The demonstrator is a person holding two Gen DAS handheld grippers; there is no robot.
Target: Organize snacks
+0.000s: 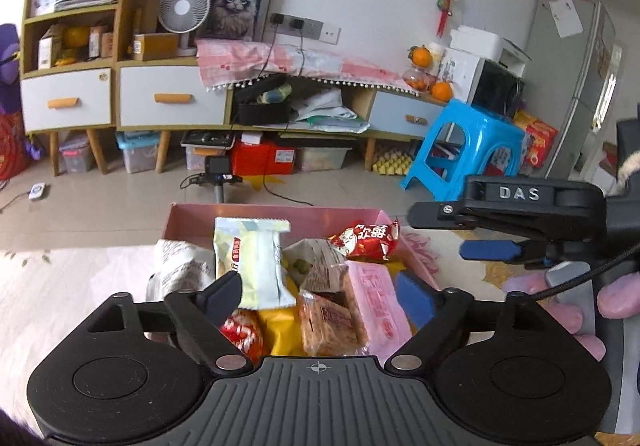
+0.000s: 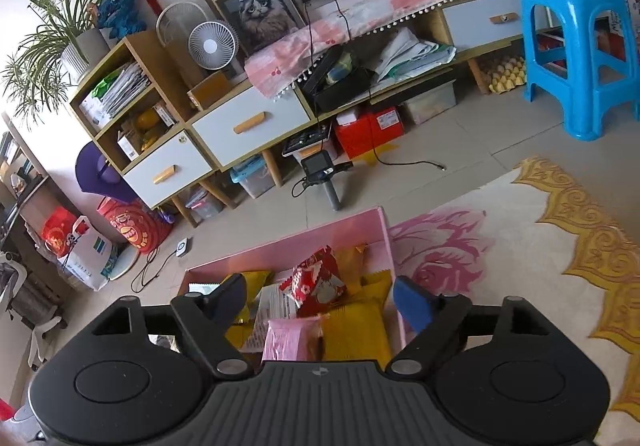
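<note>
Item: pink box (image 1: 264,212), open-topped, on a patterned rug (image 2: 520,246) at the rug's edge toward the tiled floor. In the left wrist view its far wall runs level across the picture; in the right wrist view the box sits skewed, its right wall (image 2: 390,246) running away up the picture. Contents: a loose heap of snack packets, none in rows.

Contents, left to right, left wrist view:
- White crumpled packet (image 1: 180,266), lying against the left wall.
- Cream and white packet (image 1: 256,258), long axis upright, top seal pointing at the far wall, leaning slightly left.
- Red and white packet (image 1: 240,332), low in the heap, mostly hidden behind the left finger.
- Yellow packet (image 1: 280,330), flat underneath.
- Brown biscuit packet (image 1: 328,322), long axis running away from the camera.
- Red packet (image 1: 368,240), long axis crosswise, propped near the far right corner.
- Pink packet (image 1: 376,306), long axis running near to far, tilted against the right side.

Left gripper (image 1: 320,296): over the near half of the box, fingers spread wide either side of the heap, nothing pinched.

Right gripper (image 2: 324,298): over the same box, fingers spread wide, nothing between the pads; the red packet (image 2: 316,282) stands upright ahead of it, the pink packet (image 2: 294,338) just below. In the left wrist view it hangs beside the box's right side, held by a hand in a pink glove (image 1: 560,314).
</note>
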